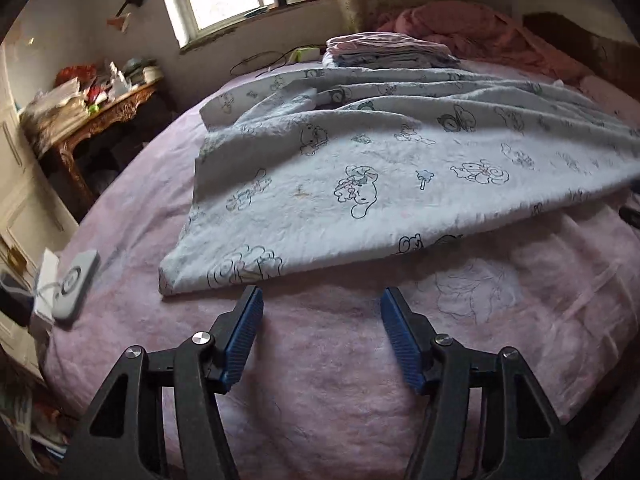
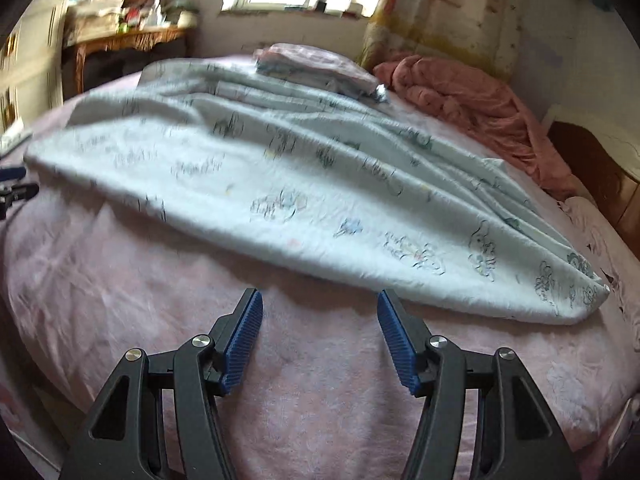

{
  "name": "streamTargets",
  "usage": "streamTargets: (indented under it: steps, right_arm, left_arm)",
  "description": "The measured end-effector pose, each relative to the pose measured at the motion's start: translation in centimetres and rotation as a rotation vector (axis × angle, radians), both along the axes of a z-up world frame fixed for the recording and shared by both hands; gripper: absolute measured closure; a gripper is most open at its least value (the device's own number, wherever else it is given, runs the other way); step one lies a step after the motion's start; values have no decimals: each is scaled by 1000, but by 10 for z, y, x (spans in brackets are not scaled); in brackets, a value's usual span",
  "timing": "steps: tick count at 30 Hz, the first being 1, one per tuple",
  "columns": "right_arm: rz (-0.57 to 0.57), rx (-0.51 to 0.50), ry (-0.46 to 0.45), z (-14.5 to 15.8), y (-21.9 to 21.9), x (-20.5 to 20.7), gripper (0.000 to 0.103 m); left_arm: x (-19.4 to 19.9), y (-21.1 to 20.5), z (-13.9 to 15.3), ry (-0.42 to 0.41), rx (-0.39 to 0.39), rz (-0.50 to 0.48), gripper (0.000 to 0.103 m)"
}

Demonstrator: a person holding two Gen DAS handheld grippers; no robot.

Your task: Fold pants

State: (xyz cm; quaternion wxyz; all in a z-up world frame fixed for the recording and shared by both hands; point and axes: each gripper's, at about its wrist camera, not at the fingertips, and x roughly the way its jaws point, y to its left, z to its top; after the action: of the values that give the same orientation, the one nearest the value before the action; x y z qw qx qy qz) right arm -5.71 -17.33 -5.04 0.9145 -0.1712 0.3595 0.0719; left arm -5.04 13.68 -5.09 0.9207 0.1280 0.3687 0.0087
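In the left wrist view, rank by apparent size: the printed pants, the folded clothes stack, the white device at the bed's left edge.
1. Printed pants, by far largest.
2. Folded clothes stack.
3. White device.
The stack lies farthest away, so 2 versus 3 is unsure.

Bare pink sheet (image 1: pixel 320 380) lies open on the near side of the pants (image 1: pixel 380 168), under both spread grippers (image 1: pixel 322 300) (image 2: pixel 320 300). Beyond the pants, a folded stack (image 1: pixel 384 52) and a rumpled pink blanket (image 2: pixel 472 100) block the far side. Left of the pants, a white device (image 1: pixel 74 284) sits at the bed's edge.
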Motion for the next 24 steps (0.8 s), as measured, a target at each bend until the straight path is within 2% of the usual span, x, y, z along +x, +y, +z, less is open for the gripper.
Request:
streamTargets:
  steps: [3, 4, 7, 9, 10, 11, 12, 14, 15, 16, 17, 21, 24]
  right_arm:
    - [94, -163, -33, 0, 19, 3, 42]
    - [130, -227, -45, -1, 26, 2, 42]
    - [229, -382, -68, -4, 43, 3, 42]
    - [269, -416, -42, -4, 49, 9, 42]
    - [279, -411, -28, -3, 50, 12, 45]
    - [291, -389, 0, -1, 50, 17, 53]
    - [296, -359, 27, 0, 50, 23, 58]
    - [289, -306, 57, 1, 49, 30, 81]
    - [279, -283, 66, 1, 47, 33, 89]
    - [265, -258, 72, 0, 46, 33, 97]
    - [255, -229, 69, -1, 44, 32, 100]
    - [269, -157, 51, 3, 37, 13, 102]
    - [291, -79, 88, 9, 33, -2, 102]
  left_arm:
    - [4, -12, 4, -23, 129, -98, 42]
    - [7, -14, 5, -9, 147, -148, 42]
    - [21, -17, 2, 50, 150, -248, 42]
    - [31, -15, 1, 79, 139, -278, 42]
    - [34, -15, 2, 82, 131, -290, 44]
    - [37, -14, 3, 83, 128, -294, 46]
    - [39, -14, 3, 82, 127, -292, 54]
    - [42, -12, 2, 93, 100, -279, 82]
    - [43, -10, 2, 104, 81, -273, 101]
    - [41, -9, 2, 106, 58, -270, 102]
    - [38, -6, 4, 92, 40, -265, 102]
    - [16, -1, 13, 47, 36, -254, 103]
    - [3, 6, 17, 52, 23, -224, 102]
